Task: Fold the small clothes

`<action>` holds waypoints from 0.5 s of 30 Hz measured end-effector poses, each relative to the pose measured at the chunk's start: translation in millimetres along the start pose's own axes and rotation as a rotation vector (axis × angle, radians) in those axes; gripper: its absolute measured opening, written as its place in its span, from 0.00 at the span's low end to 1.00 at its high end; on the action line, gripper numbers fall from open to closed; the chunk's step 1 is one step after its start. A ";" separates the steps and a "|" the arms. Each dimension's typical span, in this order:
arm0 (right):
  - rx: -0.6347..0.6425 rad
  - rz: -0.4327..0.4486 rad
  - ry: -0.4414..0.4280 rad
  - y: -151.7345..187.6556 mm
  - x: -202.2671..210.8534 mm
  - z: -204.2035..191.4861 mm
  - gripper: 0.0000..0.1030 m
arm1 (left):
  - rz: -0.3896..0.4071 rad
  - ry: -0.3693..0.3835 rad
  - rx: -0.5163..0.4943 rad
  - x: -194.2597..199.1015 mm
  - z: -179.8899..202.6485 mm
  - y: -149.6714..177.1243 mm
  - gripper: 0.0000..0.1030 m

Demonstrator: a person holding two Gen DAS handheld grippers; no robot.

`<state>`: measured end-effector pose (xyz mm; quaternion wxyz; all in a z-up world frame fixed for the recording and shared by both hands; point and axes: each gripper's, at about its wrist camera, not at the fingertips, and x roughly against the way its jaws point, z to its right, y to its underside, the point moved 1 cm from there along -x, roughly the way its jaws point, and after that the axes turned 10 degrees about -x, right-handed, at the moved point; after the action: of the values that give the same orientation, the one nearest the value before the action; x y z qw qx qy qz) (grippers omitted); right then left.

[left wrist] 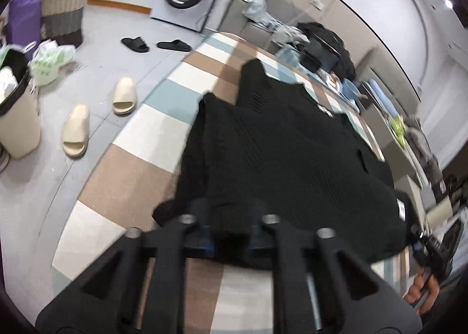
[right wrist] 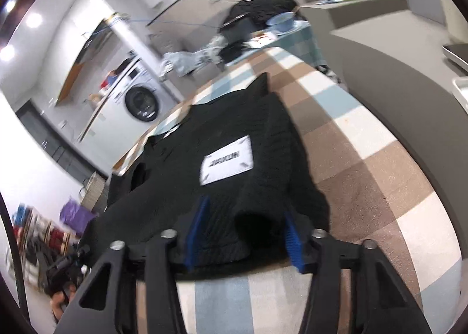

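A black knit sweater (left wrist: 280, 147) lay spread on the checked tablecloth (left wrist: 152, 135), its white label (right wrist: 226, 160) facing up. The left gripper (left wrist: 231, 234) sat at the garment's near hem, its jaws drawn together on a bunched fold of the knit. The right gripper (right wrist: 242, 231) met the same near edge, its blue pads (right wrist: 199, 226) partly apart with a hump of cloth between them; through the blur, they seemed not to press it.
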<state>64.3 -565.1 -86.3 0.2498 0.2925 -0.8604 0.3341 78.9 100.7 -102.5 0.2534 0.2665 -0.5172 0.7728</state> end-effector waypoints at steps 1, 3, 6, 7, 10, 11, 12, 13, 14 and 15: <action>-0.034 0.008 0.001 -2.6 -1.7 2.8 0.26 | 0.013 0.010 0.015 -0.6 -3.1 -2.4 0.04; -0.046 0.023 0.015 -6.1 -2.6 1.7 0.14 | 0.041 0.013 0.016 1.0 -3.8 -9.2 0.04; -0.041 0.057 -0.003 -14.0 -0.5 -6.8 0.07 | 0.067 0.020 -0.002 2.1 -0.6 -22.7 0.03; -0.043 0.068 -0.010 -19.0 -0.4 -10.6 0.07 | 0.074 0.027 -0.008 1.5 0.8 -29.1 0.03; -0.037 0.101 -0.025 -40.5 -1.0 -25.8 0.07 | 0.102 0.031 -0.026 -0.1 5.7 -51.7 0.03; -0.034 0.114 -0.039 -49.8 -1.5 -32.5 0.07 | 0.115 0.030 -0.033 -0.6 7.9 -59.1 0.03; -0.026 0.133 -0.047 -59.0 -1.9 -40.0 0.07 | 0.133 0.028 -0.039 -0.8 9.7 -68.5 0.03; -0.022 0.150 -0.054 -67.1 -2.9 -46.7 0.07 | 0.150 0.025 -0.043 -0.6 11.4 -78.7 0.03; -0.026 0.166 -0.069 -78.0 -4.1 -54.7 0.07 | 0.167 0.024 -0.047 -2.1 12.5 -89.6 0.03; -0.030 0.179 -0.078 -85.8 -5.5 -60.6 0.07 | 0.179 0.022 -0.044 -2.2 13.2 -98.3 0.03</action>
<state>139.9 -571.4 -13.4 0.1895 0.2234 -0.8971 0.3307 148.1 121.2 -34.4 0.1948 0.2049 -0.5531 0.7836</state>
